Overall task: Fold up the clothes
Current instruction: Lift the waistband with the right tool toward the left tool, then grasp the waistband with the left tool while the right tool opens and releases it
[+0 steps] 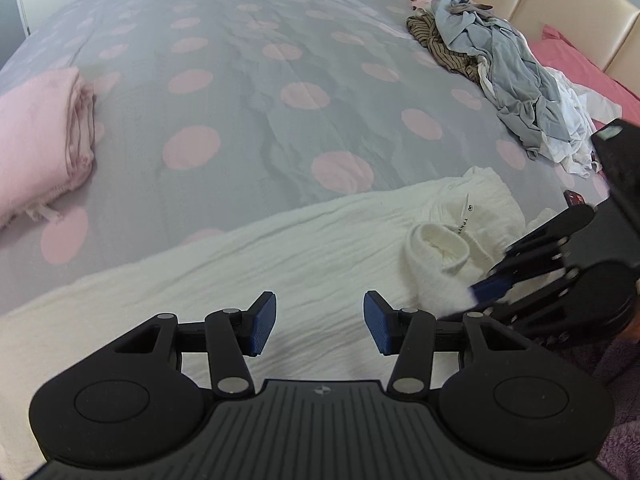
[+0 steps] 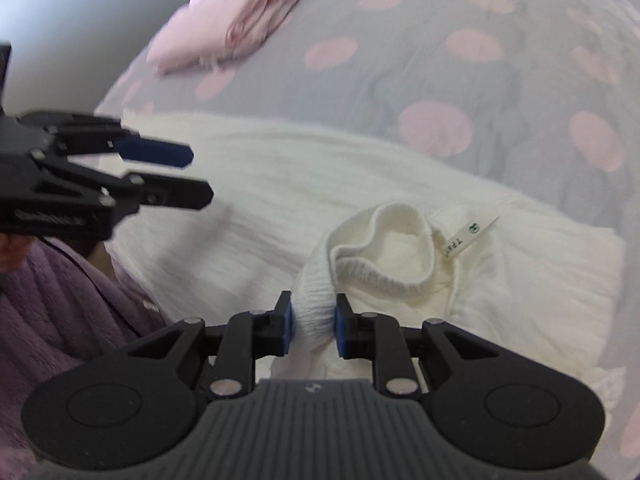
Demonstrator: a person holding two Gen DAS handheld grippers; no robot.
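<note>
Grey pink-dotted bedspread [image 1: 248, 80]; beige padded headboard [image 1: 560, 12].

In the left wrist view the right gripper [image 1: 486, 290] is smeared by motion blur, so its blue pads cannot be made out cleanly, and its black body runs off the right edge. The folded pale pink cloth [image 1: 38, 140] is cut by the left edge. The small white label [image 1: 464, 220] on the cream crinkled garment [image 1: 280, 264] carries print too small to read. In the right wrist view the garment's gathered fold hides behind the gripper pads, and the left gripper [image 2: 196, 174] is blurred and cropped at the left edge.
</note>
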